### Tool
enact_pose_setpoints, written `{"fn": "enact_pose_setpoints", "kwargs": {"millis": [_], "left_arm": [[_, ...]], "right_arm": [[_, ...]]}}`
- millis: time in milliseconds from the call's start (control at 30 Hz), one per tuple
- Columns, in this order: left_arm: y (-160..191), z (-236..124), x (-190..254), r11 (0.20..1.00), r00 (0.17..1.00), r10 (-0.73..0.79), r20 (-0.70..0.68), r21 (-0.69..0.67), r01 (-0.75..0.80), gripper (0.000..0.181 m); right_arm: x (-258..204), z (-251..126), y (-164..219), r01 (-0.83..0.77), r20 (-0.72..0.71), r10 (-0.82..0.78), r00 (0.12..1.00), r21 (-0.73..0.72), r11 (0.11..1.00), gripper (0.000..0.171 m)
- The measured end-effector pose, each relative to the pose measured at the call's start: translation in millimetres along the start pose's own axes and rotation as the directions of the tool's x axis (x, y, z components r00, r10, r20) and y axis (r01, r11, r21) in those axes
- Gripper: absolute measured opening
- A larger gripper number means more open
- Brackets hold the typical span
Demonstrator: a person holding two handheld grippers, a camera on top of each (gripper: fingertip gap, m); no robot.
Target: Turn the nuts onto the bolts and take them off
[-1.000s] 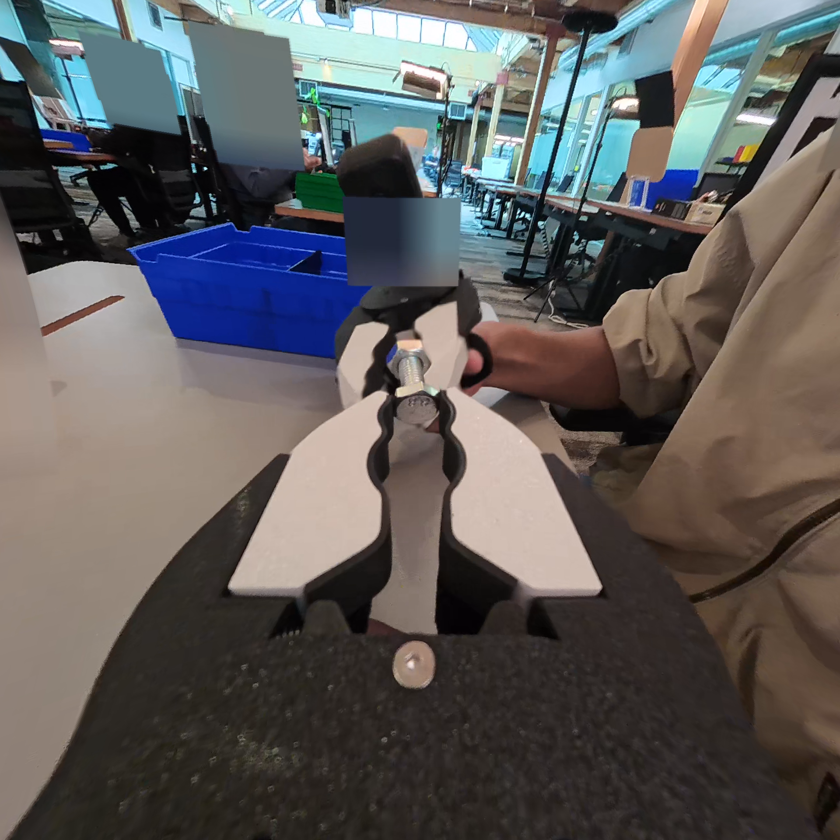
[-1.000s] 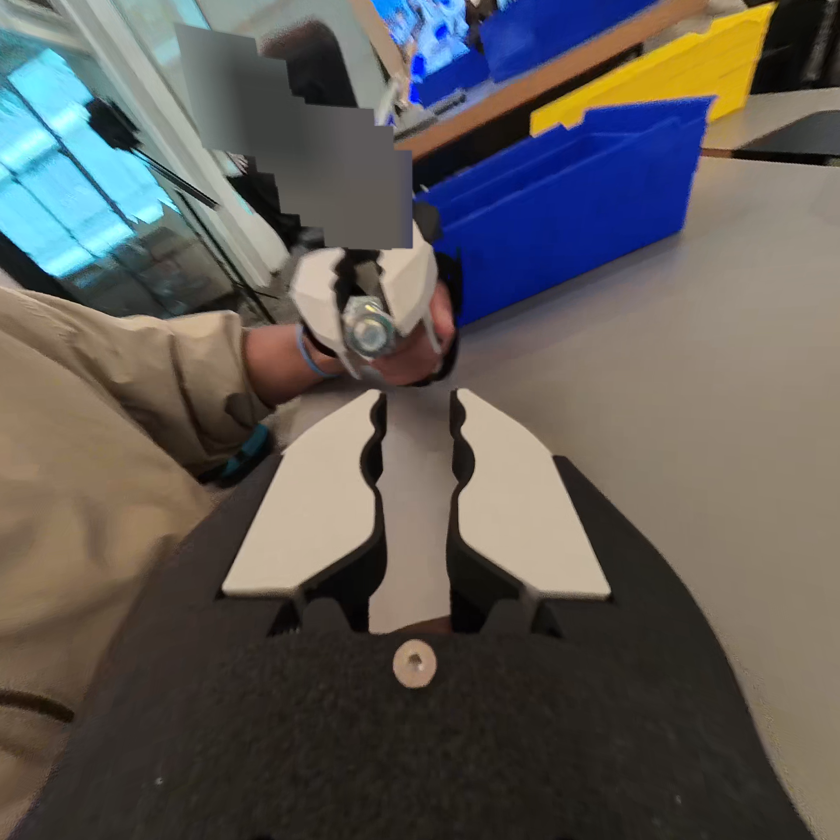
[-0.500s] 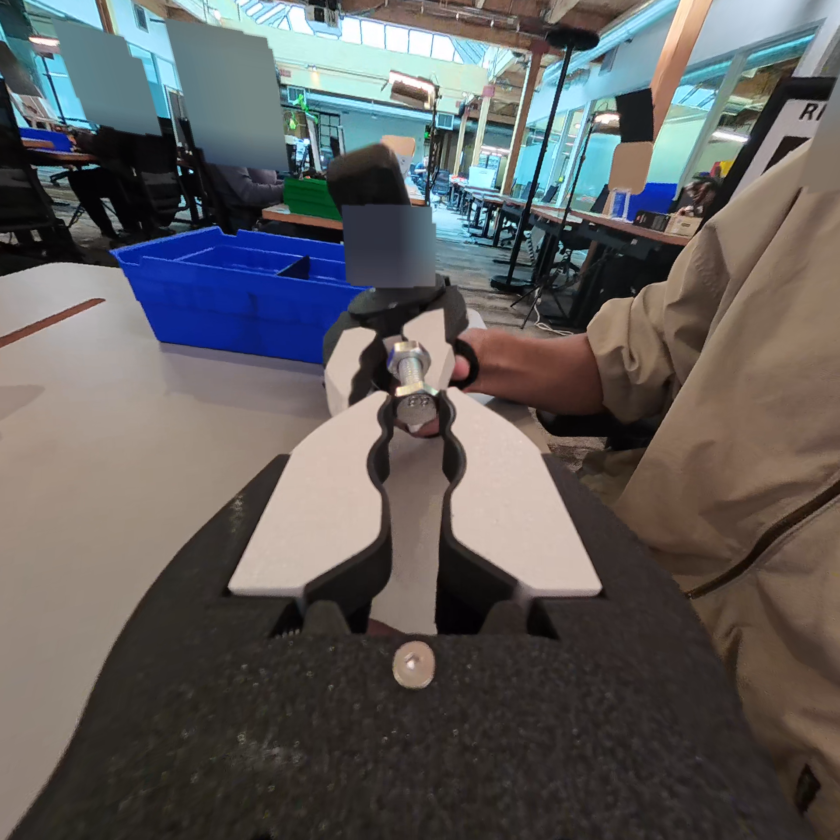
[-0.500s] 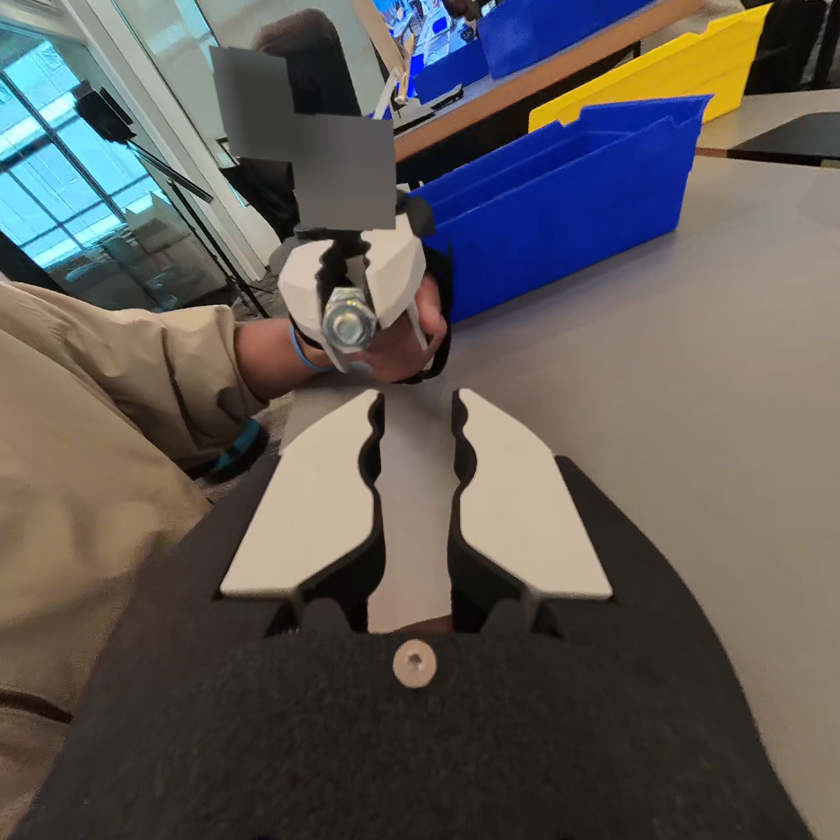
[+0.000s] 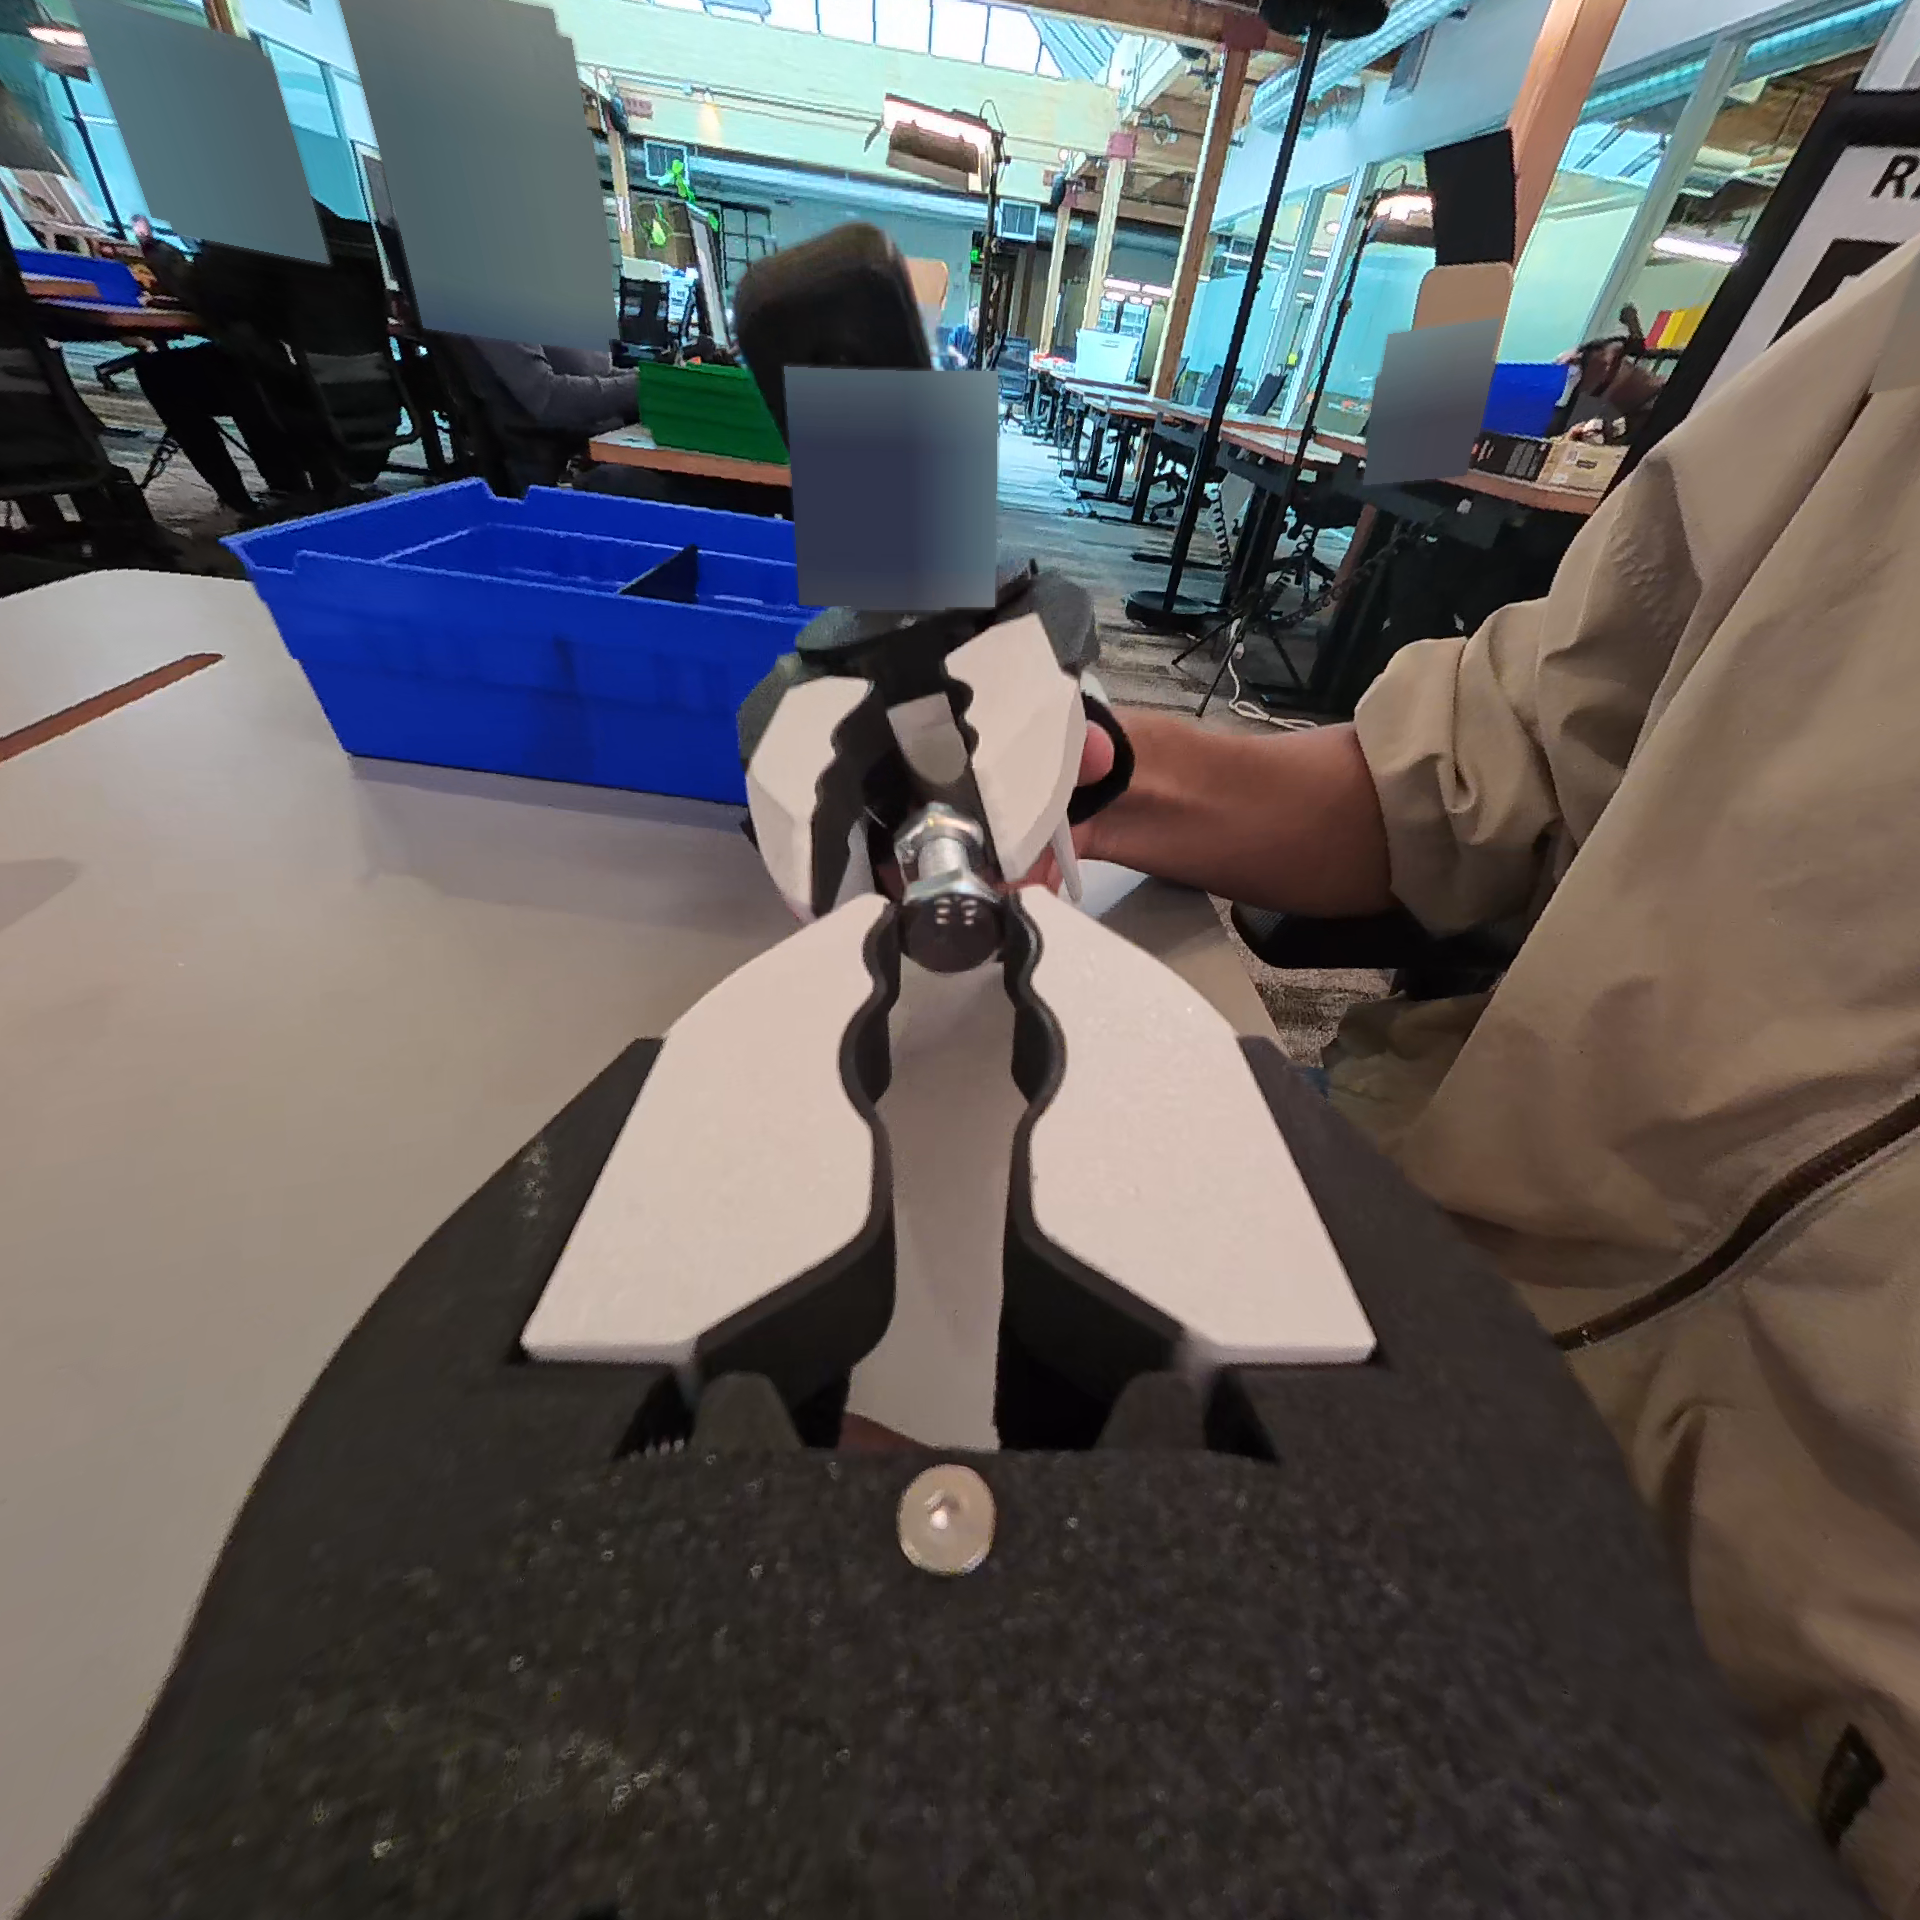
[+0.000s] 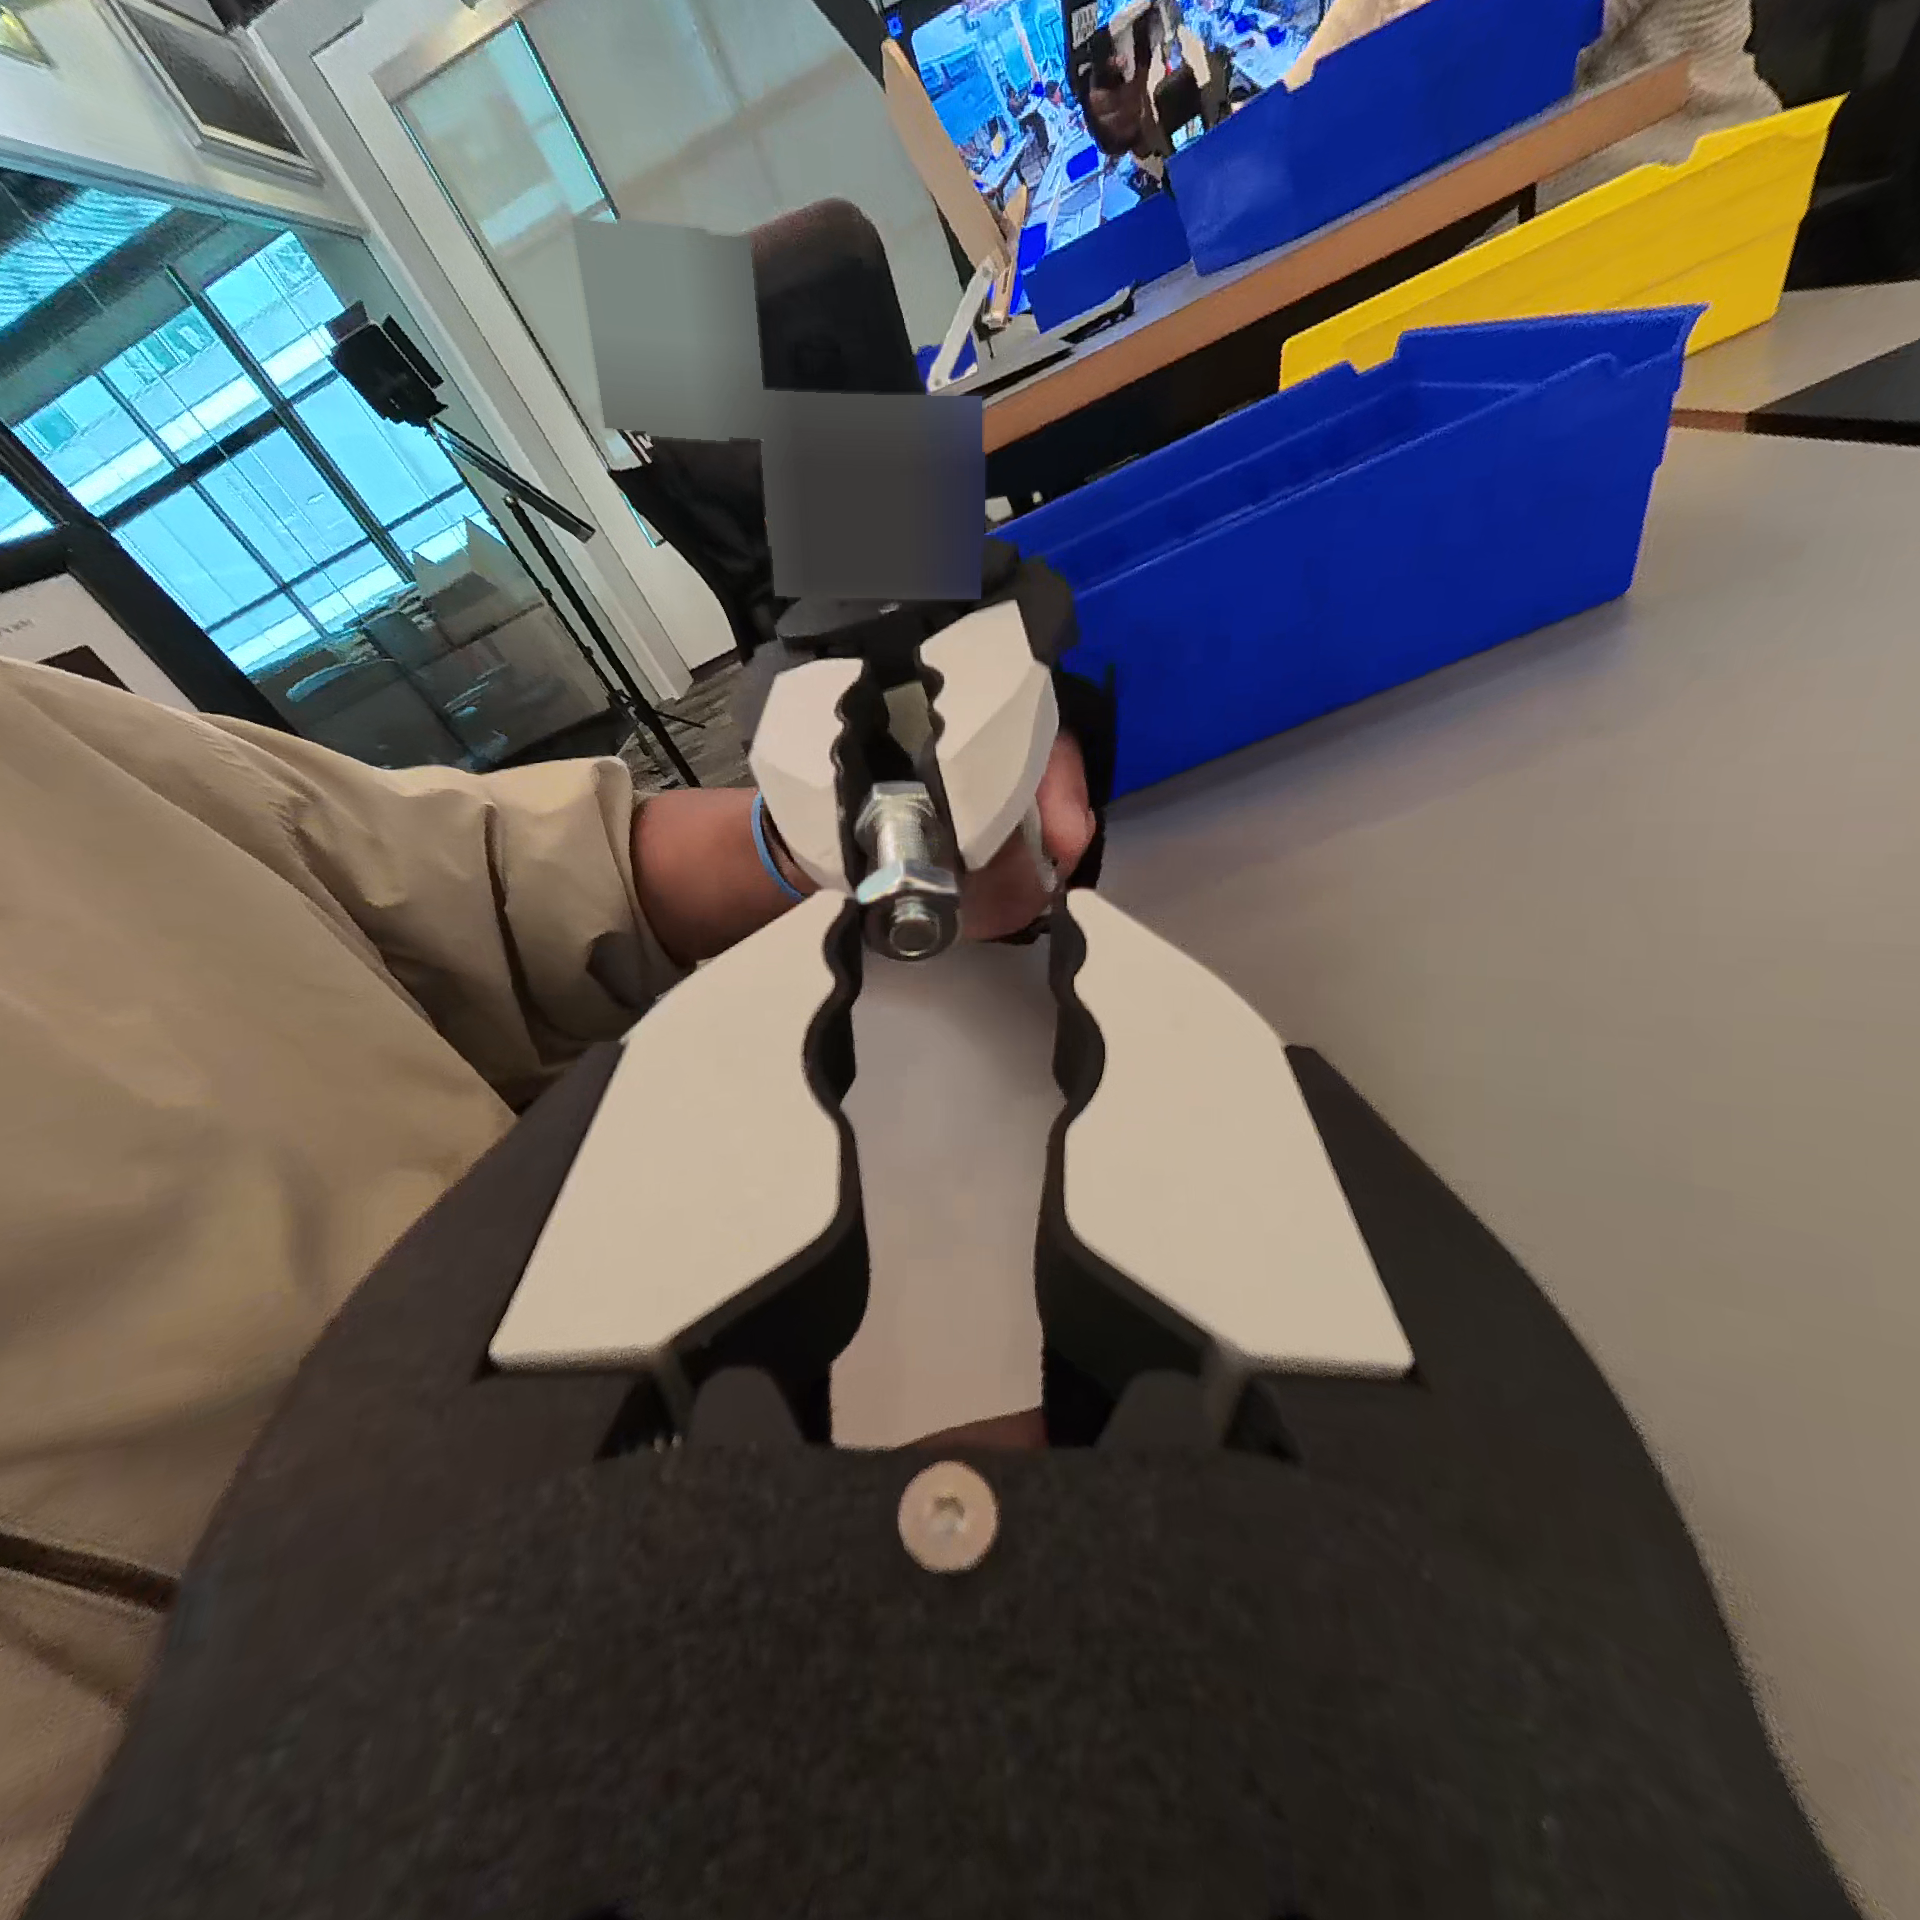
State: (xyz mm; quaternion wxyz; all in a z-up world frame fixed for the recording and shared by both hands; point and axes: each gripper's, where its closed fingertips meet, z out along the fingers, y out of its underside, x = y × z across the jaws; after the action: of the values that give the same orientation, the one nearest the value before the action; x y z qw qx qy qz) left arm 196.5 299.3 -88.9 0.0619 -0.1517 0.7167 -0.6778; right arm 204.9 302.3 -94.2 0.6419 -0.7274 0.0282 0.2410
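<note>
A silver bolt [image 5: 940, 873] is held in the air over the grey table [image 5: 260, 987]. My left gripper [image 5: 951, 920] is shut on the bolt's hex head [image 5: 948, 932], and the shaft points away toward my right gripper [image 5: 925, 847]. A silver nut [image 6: 907, 888] sits near the threaded end of the bolt [image 6: 902, 847]. My right gripper [image 6: 956, 920] is open, its tips on either side of the nut, with the gap wider than the nut. In the right wrist view the left gripper [image 6: 904, 831] faces me, gripping the bolt head.
A blue bin [image 5: 520, 644] stands on the table behind the grippers and also shows in the right wrist view [image 6: 1351, 540]. A yellow bin [image 6: 1610, 239] lies farther back. A person's beige sleeve [image 5: 1662, 831] and hands hold the grippers at the table's edge. My two grippers' fingertips are within a few centimetres of each other.
My right gripper has moved in from a gap away to the threaded end, so its open tips now flank the nut. The left gripper keeps its grip on the bolt head.
</note>
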Motion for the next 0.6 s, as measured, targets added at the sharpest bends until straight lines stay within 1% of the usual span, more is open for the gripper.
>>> {"fn": "enact_pose_setpoints", "kwargs": {"millis": [233,367,433,533,600], "left_arm": [[-5.1,-2.8,-0.7,0.999,1.000,-0.017,-0.007,0.031,0.017,0.018],[-7.3,-4.0,-2.2,0.998,0.999,-0.032,-0.008,0.050,0.033,0.018],[-7.3,-4.1,-1.8,0.998,1.000,-0.028,-0.008,0.050,0.029,0.018],[-6.3,-3.4,-3.2,0.998,0.999,-0.036,-0.005,0.043,0.036,0.018],[-3.4,-2.4,-4.4,0.999,0.999,-0.042,-0.003,0.025,0.042,0.018]], "right_arm": [[0.1,5.6,9.6,0.017,-0.001,-0.017,1.000,-0.041,0.999,0.036],[-7.5,5.0,3.0,0.075,0.012,-0.075,0.997,-0.003,0.997,0.019],[-8.2,6.1,4.5,0.104,0.003,-0.104,0.995,-0.021,0.994,0.019],[-6.1,3.0,1.0,0.195,-0.046,-0.196,0.979,-0.026,0.980,0.018],[-3.1,1.5,2.0,0.317,-0.108,-0.326,0.939,-0.093,0.944,0.018]]}}
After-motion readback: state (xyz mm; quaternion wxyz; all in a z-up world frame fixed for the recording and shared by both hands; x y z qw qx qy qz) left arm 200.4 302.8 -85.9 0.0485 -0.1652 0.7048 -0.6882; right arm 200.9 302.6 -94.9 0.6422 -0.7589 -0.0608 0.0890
